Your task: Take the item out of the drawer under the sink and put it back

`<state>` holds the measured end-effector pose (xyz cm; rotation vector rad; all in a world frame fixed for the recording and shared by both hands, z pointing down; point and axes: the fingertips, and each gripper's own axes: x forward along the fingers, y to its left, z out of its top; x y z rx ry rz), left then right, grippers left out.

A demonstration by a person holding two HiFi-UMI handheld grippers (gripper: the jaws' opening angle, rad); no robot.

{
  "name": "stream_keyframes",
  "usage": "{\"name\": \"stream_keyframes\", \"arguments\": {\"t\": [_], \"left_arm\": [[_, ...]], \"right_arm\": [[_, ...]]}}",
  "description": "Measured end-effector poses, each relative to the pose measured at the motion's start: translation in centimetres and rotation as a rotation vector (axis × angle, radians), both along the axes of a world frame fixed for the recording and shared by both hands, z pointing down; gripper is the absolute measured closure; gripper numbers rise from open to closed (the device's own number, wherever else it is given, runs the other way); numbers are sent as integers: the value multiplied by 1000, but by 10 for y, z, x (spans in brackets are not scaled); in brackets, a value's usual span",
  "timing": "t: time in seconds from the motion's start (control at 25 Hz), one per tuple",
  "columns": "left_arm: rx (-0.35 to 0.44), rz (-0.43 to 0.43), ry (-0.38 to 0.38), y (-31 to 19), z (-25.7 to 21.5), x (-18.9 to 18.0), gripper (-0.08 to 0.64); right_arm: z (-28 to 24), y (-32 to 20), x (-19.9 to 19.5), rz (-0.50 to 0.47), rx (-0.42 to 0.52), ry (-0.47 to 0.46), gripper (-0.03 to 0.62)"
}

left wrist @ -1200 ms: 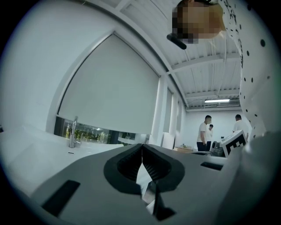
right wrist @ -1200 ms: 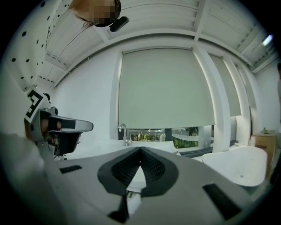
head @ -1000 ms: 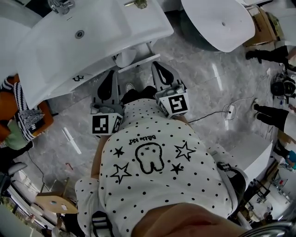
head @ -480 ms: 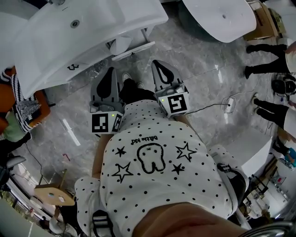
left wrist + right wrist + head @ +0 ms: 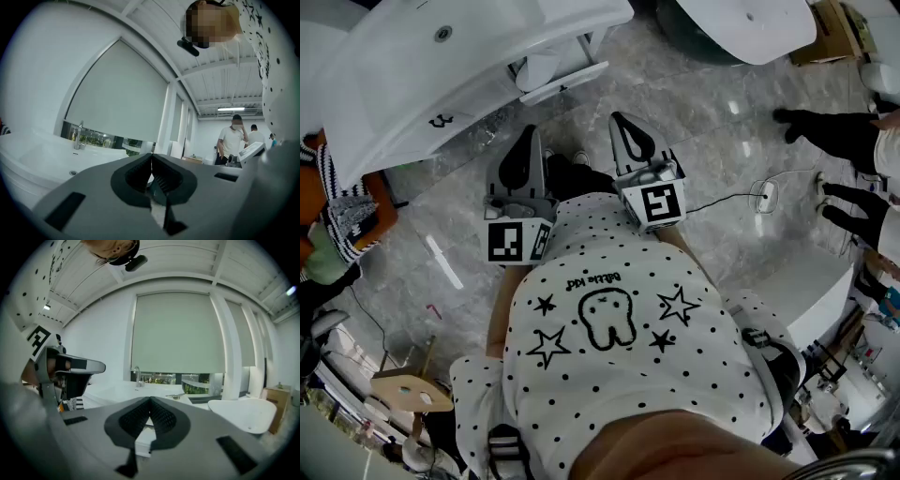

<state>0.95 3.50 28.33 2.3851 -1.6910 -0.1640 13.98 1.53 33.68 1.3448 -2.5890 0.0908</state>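
Observation:
The white sink (image 5: 412,84) with its drain and tap stands at the upper left of the head view, and a white drawer panel (image 5: 565,82) shows beneath its rim. My left gripper (image 5: 528,133) and right gripper (image 5: 620,119) are held side by side at waist height, pointing toward the sink and well short of it. Both are shut with nothing in them. The left gripper view has the jaw tips (image 5: 151,157) meeting in front of the basin (image 5: 33,154). In the right gripper view the shut jaws (image 5: 150,402) face the tap (image 5: 137,376). No item from the drawer is visible.
A second white basin (image 5: 750,28) stands at the top right, beside a cardboard box (image 5: 834,37). People's legs (image 5: 830,131) are on the right. A cable with a white device (image 5: 764,197) lies on the marble floor. A wooden stool (image 5: 408,394) stands at the lower left.
The sink and drawer have slid toward the top of the head view as I back away from them. Both grippers stay shut and empty.

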Motion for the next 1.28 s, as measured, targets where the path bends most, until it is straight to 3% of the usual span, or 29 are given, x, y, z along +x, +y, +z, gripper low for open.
{"name": "stream_keyframes", "arguments": {"t": [0.56,1.28], "left_arm": [[-43,15,-8,0,6,-54,555],[-31,98,-6,-1,-1,-70,555]], "right_arm": [[3,0,-49,40,-28,2,580],[-9,6,-67,118,-3,-5,580]]}}
